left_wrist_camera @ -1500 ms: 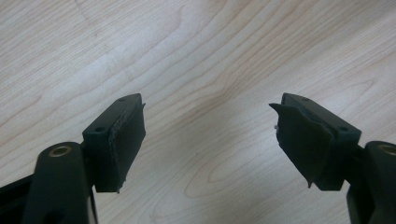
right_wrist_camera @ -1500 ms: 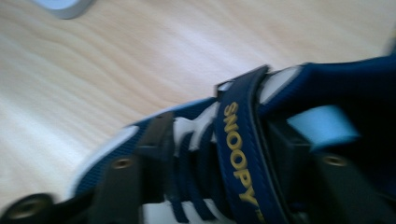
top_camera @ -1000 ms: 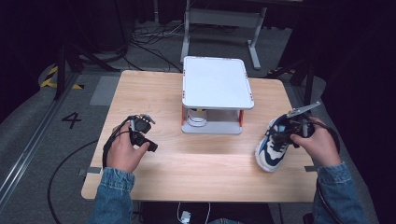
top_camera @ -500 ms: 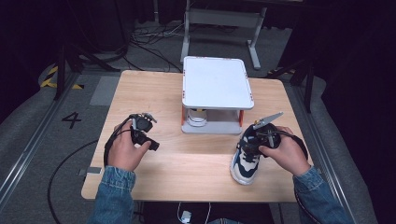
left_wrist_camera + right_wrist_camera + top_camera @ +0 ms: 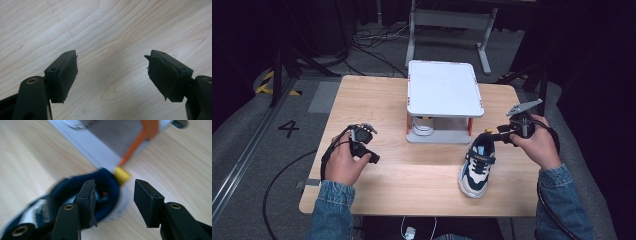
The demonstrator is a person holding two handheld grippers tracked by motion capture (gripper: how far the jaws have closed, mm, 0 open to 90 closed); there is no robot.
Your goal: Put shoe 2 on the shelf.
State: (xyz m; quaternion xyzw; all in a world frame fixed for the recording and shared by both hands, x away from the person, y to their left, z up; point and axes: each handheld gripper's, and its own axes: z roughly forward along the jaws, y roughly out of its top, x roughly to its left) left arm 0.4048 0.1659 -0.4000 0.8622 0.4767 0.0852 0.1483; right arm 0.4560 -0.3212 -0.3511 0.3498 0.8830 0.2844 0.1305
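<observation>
On the left, the person's left hand (image 5: 343, 162) rests low on the worktop (image 5: 377, 100), its denim-sleeved forearm coming in from the near edge. It holds the left hand-held gripper (image 5: 373, 158), which points toward the middle of the worktop. In the left gripper view its jaws stand wide apart over bare wood, released, with nothing between them.

At the middle of the far side stands a small white shelf stand (image 5: 444, 90) with orange posts: a flat white top over a lower tray. A white round object (image 5: 423, 125) sits on the lower level under the top; what it is cannot be told.

In front of the stand's right corner lies a child's sneaker (image 5: 477, 165), navy and white with a yellow heel tab, sole down on the worktop, toe toward the person and heel toward the stand.

On the right, the right hand (image 5: 539, 145) hangs over the worktop's right edge, wrist bent inward, with the right hand-held gripper (image 5: 498, 137) aimed at the sneaker's heel. Its jaws have just been opening and then closing a little; they now stand partly open. In the right gripper view one jaw reaches into the shoe's opening and the other stands clear outside the heel, so the pads do not press on the collar: the shoe is released.
</observation>
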